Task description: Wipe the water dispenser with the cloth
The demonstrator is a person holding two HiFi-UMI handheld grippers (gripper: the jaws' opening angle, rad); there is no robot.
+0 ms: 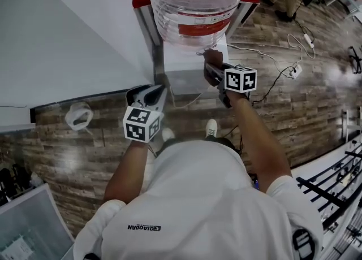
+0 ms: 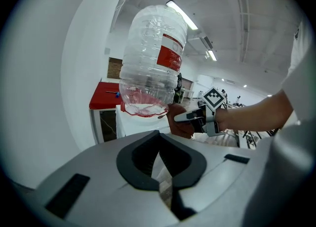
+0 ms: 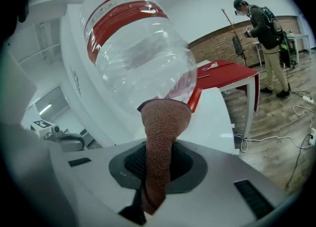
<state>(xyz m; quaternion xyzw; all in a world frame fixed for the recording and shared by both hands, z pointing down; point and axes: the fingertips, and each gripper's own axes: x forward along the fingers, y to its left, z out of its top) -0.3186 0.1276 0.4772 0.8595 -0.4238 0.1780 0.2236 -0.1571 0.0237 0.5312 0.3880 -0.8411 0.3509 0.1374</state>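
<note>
Brown cloth is gripped tight in the right gripper, held against the water dispenser top just under its bottle, left gripper is clenched empty, near the dispenser's front.

No print reads clearly: shirt logo and bottle label (red band) are illegible.

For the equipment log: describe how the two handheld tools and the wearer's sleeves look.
The left tool and right tool have pale grey moulded shells with black pads. Each carries a white cube printed with black square markers: left cube, right cube. The person wears a white short-sleeved shirt with small dark lettering.
</note>
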